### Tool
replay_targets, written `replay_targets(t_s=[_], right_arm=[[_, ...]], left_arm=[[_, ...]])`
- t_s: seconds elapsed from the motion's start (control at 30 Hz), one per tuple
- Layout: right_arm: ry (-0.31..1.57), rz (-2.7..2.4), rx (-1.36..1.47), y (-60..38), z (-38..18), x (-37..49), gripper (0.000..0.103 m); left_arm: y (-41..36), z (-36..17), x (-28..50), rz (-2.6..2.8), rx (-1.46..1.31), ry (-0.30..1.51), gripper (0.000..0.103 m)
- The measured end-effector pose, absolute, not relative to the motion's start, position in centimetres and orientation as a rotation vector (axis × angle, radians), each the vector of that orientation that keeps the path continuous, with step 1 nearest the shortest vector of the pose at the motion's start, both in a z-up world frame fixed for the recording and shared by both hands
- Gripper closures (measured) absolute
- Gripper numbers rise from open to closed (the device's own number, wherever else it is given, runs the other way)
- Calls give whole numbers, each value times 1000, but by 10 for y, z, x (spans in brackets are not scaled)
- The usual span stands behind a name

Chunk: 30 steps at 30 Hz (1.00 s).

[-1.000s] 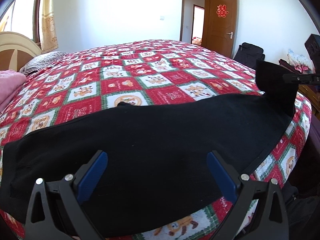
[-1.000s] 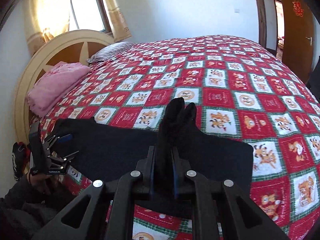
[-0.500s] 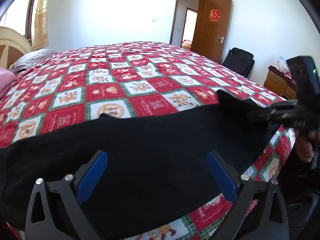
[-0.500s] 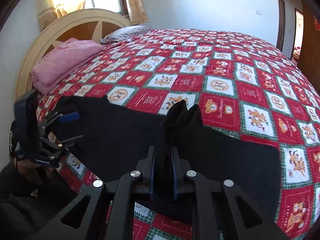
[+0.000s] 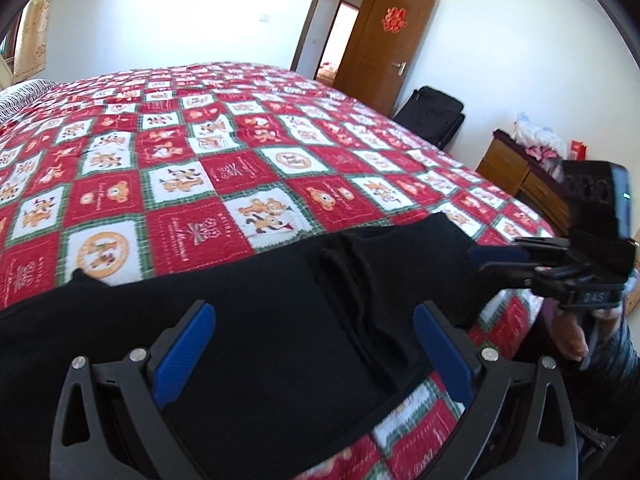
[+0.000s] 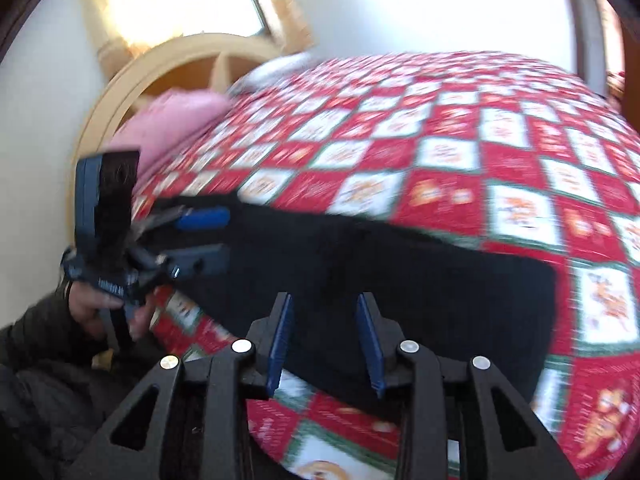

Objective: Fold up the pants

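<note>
With both jaws spread and empty, the left hand-held gripper (image 5: 312,354) and right hand-held gripper (image 6: 326,338) hover over the black pants (image 5: 256,328) lying directly ahead on the bed (image 5: 240,152); next, pinch both layers squarely, probably near an end.

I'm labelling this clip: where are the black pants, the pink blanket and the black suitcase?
black pants (image 5: 272,320): left wrist view, flat middle of the fabric.
pink blanket (image 6: 172,120): right wrist view, top of the pile.
black suitcase (image 5: 432,114): left wrist view, front face.
</note>
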State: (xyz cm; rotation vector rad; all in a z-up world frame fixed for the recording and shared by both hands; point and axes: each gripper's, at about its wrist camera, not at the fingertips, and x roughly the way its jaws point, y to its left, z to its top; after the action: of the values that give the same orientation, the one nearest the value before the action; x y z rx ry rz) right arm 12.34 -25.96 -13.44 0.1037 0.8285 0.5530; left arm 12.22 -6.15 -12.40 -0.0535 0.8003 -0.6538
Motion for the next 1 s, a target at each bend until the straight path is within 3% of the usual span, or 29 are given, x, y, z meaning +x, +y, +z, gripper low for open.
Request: replay_targets(t_s=[0.4, 0.43, 0.47, 0.9, 1.0], right_arm=[[841, 602, -158, -170, -179, 103, 68], [841, 591, -161, -169, -181, 104, 77], [840, 566, -172, -169, -182, 107, 94], [893, 608, -176, -176, -189, 100, 96], [880, 623, -174, -186, -173, 97, 89]], left_arm=[[-47, -135, 123, -530, -87, 812, 1], [-44, -135, 123, -526, -95, 810, 1], [-41, -134, 122, -525, -106, 807, 1], [-69, -135, 125, -657, -117, 843, 1], [-87, -135, 128, -694, -77, 862, 3]])
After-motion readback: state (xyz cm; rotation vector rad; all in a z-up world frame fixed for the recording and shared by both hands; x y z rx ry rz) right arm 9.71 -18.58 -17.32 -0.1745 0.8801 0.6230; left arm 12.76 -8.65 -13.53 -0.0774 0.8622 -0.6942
